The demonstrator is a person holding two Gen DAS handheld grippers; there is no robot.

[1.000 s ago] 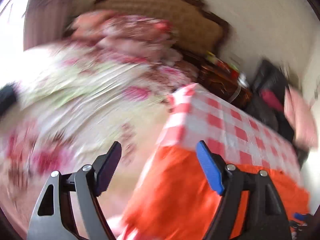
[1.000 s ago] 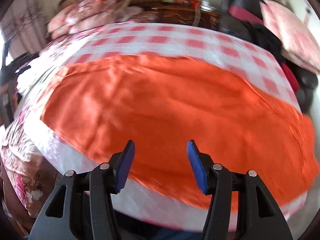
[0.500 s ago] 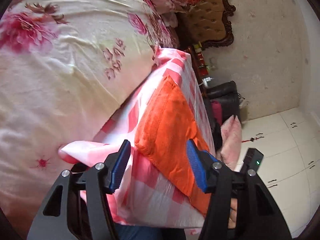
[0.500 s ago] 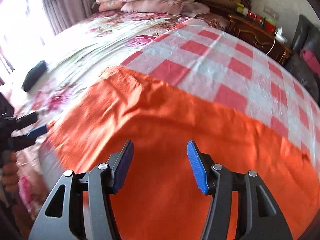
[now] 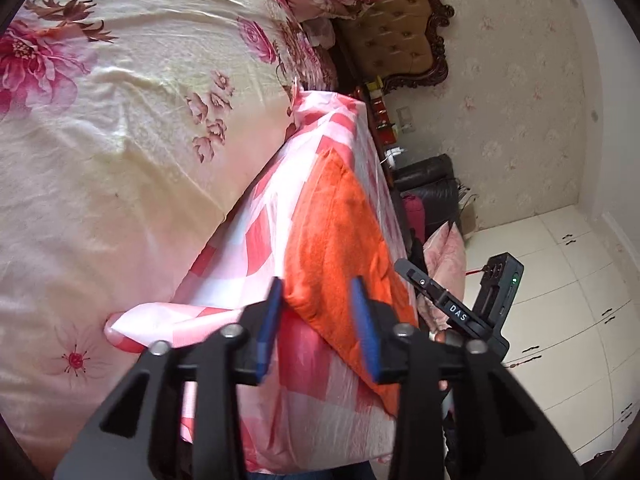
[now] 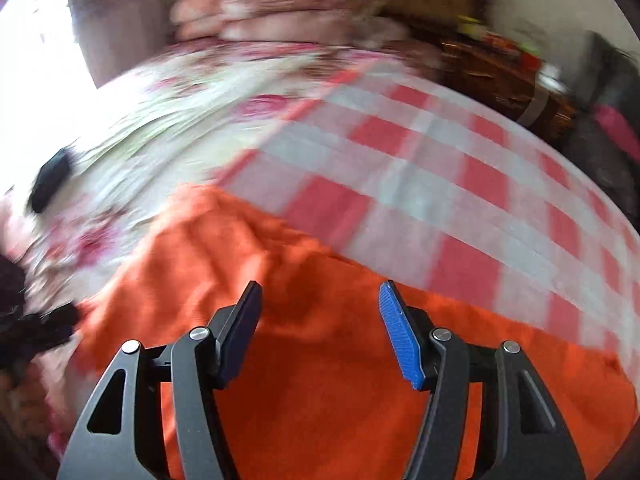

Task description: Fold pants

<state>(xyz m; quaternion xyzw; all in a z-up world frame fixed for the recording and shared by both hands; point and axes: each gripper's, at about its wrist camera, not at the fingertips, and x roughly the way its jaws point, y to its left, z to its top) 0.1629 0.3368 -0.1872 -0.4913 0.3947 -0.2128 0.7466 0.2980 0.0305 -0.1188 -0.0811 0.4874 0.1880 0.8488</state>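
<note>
While left tool (image 5: 318,328) straddles pants (image 5: 340,248) corner part-spread, right tool (image 6: 320,334) hovers spread wide.

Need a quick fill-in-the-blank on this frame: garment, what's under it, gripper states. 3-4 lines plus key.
1. The pants are ____ in colour.
2. They lie on a red-and-white ____ cloth, itself on a floral sheet.
3. The left gripper has its jaws ____, straddling a corner of the pants.
4. The right gripper holds ____; its jaws stand apart over the pants.

Missing words: orange; checked; open; nothing
</note>
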